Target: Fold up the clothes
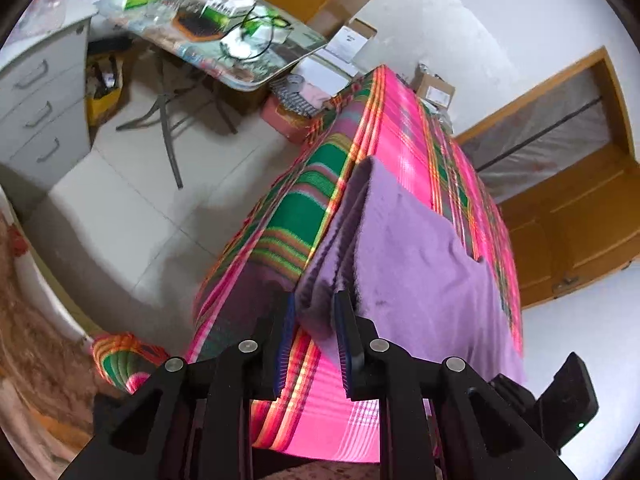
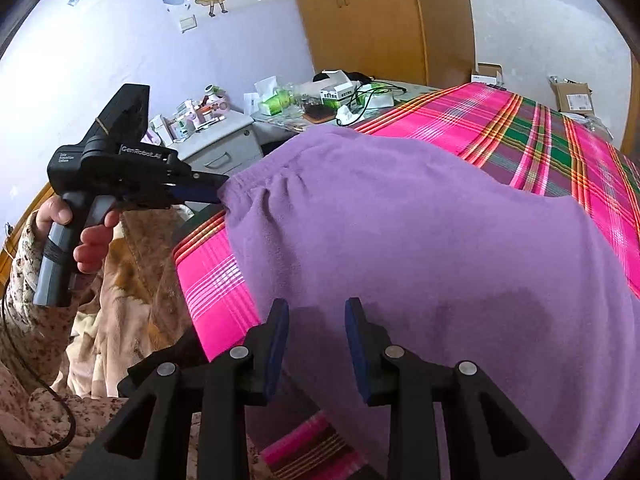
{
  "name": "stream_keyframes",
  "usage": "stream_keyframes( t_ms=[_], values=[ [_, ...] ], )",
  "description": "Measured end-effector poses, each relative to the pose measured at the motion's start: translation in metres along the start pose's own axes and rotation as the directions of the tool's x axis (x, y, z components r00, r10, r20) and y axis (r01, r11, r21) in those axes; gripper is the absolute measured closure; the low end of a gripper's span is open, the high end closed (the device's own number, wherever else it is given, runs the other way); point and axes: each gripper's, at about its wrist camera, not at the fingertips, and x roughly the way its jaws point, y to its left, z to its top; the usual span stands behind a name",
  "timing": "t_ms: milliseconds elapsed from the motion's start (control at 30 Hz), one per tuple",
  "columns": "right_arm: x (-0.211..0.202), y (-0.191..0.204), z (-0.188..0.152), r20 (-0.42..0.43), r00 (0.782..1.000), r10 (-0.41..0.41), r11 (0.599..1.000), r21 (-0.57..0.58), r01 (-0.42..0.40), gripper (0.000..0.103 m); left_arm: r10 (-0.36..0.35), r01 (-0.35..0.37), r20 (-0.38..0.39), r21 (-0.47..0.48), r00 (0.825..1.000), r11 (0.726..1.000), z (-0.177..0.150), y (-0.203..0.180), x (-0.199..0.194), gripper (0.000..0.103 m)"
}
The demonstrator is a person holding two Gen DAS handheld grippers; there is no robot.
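A purple fleece garment lies spread over a bed with a pink and green plaid cover. In the left wrist view my left gripper is shut on a folded edge of it, and the fabric bunches between the blue pads. The right wrist view shows that gripper pinching the gathered corner of the garment, held by a person's hand. My right gripper is shut on the near edge, with fleece filling the gap between its fingers. The held edge hangs a little above the cover.
Left of the bed are a grey drawer cabinet and a cluttered folding table over a tiled floor. Cardboard boxes stand at the bed's far end. A wooden wardrobe is against the wall.
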Motion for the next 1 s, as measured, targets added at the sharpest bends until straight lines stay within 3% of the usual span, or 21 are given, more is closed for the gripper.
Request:
stream_keyframes(
  t_ms=[167,300,533,633,767,833,900,1000],
  values=[
    [0.001,-0.002,0.000,0.007,1.000,-0.007,1.000,0.024,0.007,0.074,-0.072,0.071,-0.008,-0.040,0.997,0.997,0.000,0.006,0.002,0.084],
    [0.003,-0.005,-0.002,0.006,1.000,-0.008,0.998,0.064,0.007,0.073,-0.118,0.113,-0.028,-0.131,0.993,0.985,0.003,0.016,0.009,0.084],
    [0.005,-0.005,-0.004,0.009,1.000,-0.009,0.995,0.099,0.008,0.074,-0.144,0.143,-0.004,-0.129,0.990,0.981,0.004,0.013,0.010,0.085],
    [0.005,-0.003,-0.003,0.011,1.000,-0.012,0.995,0.099,0.011,0.074,-0.130,0.135,0.045,-0.109,0.990,0.985,0.004,0.010,0.002,0.095],
    [0.007,0.001,-0.003,0.007,1.000,0.005,0.996,0.087,-0.006,0.074,-0.107,0.115,0.104,-0.079,0.989,0.990,0.004,0.011,-0.011,0.096],
    [0.010,0.002,-0.002,0.000,1.000,0.011,0.996,0.085,-0.011,0.073,-0.074,0.081,0.112,-0.064,0.991,0.995,0.003,0.012,-0.012,0.103],
    [0.011,0.003,-0.002,0.000,1.000,0.011,0.997,0.083,-0.011,0.073,-0.003,0.011,0.132,-0.059,0.991,0.998,0.002,0.015,-0.012,0.103],
    [0.013,0.003,-0.001,-0.001,1.000,0.012,0.996,0.083,-0.012,0.073,-0.047,0.057,0.101,-0.102,0.994,0.993,0.000,0.023,-0.008,0.103]
  ],
)
